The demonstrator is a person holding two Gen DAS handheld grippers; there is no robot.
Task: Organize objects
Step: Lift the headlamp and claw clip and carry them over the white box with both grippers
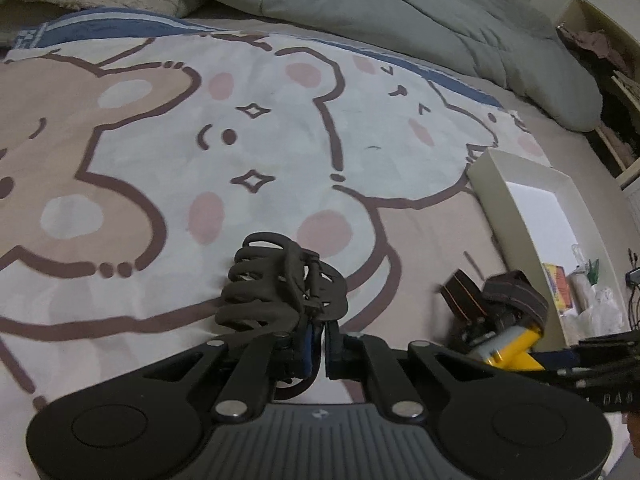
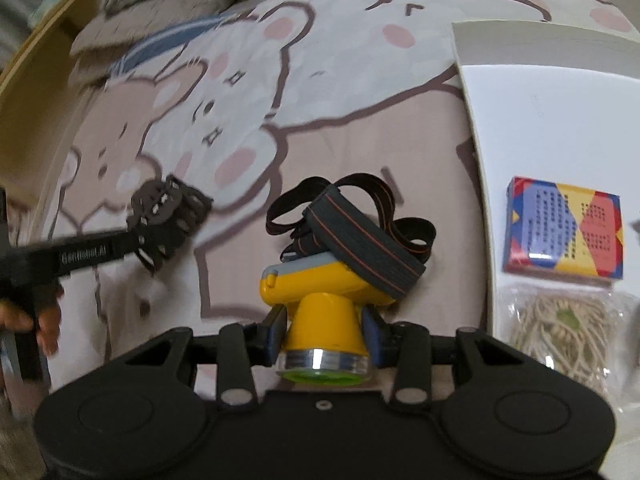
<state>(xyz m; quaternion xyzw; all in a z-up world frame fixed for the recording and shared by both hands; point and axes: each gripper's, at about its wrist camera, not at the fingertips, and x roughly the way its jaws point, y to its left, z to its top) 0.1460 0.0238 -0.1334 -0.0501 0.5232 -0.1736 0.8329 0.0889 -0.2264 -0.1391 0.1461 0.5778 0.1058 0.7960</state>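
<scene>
The yellow headlamp [image 2: 320, 296] sits clamped in the right claw [image 2: 326, 330], held above the bear-print bedspread [image 2: 360, 128] just beside the left wall of the white tray [image 2: 472, 128]. Its pads [image 2: 278, 330] press the tapered neck behind the lens, which faces back toward the camera. That neck narrows toward the body, so my worry is that the lamp could slide forward out of the grip if the claw tips further down. The elastic headband [image 2: 360, 240] hangs loose in loops off the far side; it could snag the tray's wall on the way over, or drape outside it once the lamp is set down.

Inside the tray, toward its near end, lie a colourful small box [image 2: 564, 232] and a clear bag of pale cord [image 2: 560, 332], touching each other. Dropping the lamp on top of them would leave it tilted, so the bare far end looks the safer spot.

The dark hair clip [image 1: 276, 288] is pinched in the left claw [image 1: 318, 344], whose jaws are together on the clip's handle end, teeth pointing away over the bedspread. It is gripped at one thin tab, so a twist could lever it free. The two claws are near each other, and crossing paths toward the tray risks a knock.
</scene>
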